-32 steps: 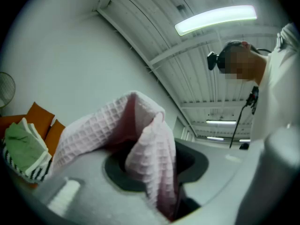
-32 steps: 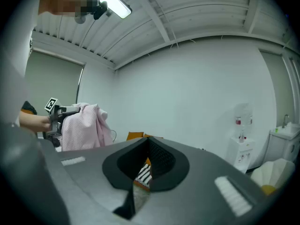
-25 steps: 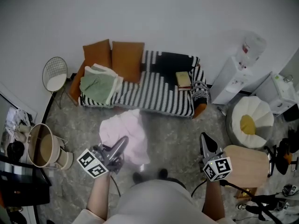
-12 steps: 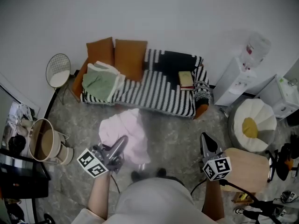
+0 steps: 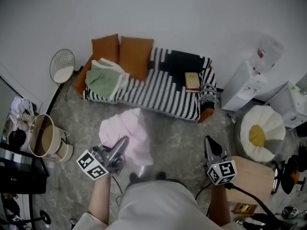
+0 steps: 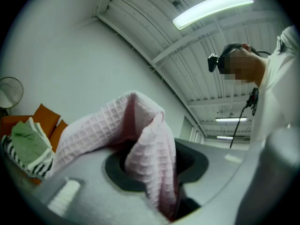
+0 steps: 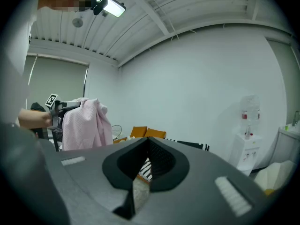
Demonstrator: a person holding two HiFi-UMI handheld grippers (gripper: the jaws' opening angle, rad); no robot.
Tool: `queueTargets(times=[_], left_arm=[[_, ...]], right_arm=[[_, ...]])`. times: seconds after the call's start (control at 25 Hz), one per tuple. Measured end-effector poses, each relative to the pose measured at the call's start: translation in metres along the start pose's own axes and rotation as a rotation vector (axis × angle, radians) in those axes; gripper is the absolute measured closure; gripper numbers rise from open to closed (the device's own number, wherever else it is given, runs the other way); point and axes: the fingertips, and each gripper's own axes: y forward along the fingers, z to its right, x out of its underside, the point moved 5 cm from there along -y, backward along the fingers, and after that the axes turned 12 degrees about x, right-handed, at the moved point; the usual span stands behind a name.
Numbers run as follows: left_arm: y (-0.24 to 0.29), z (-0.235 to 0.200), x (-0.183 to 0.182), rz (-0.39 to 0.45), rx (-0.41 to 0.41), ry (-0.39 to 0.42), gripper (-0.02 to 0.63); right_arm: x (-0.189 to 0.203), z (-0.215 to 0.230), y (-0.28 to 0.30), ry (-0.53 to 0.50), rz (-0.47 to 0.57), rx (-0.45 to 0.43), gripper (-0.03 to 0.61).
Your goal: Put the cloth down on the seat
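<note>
Where the sofa (image 5: 158, 92) seat ends at its left corner, two orange cushions (image 5: 122, 54) lean on the backrest and a folded green blanket (image 5: 103, 78) fills that end, so there is no room for a drop there

Just right of that and nearer the person, the pink waffle cloth (image 5: 125, 133) hangs above the floor, short of the seat's front edge. It is pinched by the left gripper (image 5: 121, 146): jaws closed on a bunched fold, the rest of the fabric draped up and over the tool. Held high and loose, likely so it clears the floor on the carry

Middle of the seat: striped throw (image 5: 163, 97), bare. Judged the best landing spot, since it lies straight ahead of the cloth. Task not yet done: cloth in the air, not touching the sofa

Right end of the seat: a book (image 5: 192, 81) lies flat near the armrest, another reason to aim for the middle

Farthest right, the right gripper (image 5: 210, 143): jaws pressed together at the tips, nothing between them, low beside the body. Seemingly idle, out of the way of a one-handed drop. Next move calls for a forward reach over the front edge, then release
</note>
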Motion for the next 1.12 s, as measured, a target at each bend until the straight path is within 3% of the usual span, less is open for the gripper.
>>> queueTargets(times=[0.32, 0.6, 1.12], left_arm=[[0.028, 0.001, 0.005, 0.006, -0.011, 0.029, 0.486], [0.037, -0.005, 0.008, 0.011, -0.002, 0.008, 0.485], [0.066, -0.083, 0.000, -0.052, 0.049, -0.007, 0.486]], right_arm=[[-0.002, 0.028, 0.009, -0.020, -0.014, -0.016, 0.578], [0.001, 0.034, 0.014, -0.013, -0.016, -0.008, 0.578], [-0.003, 0.045, 0.078, 0.015, -0.030, 0.103, 0.578]])
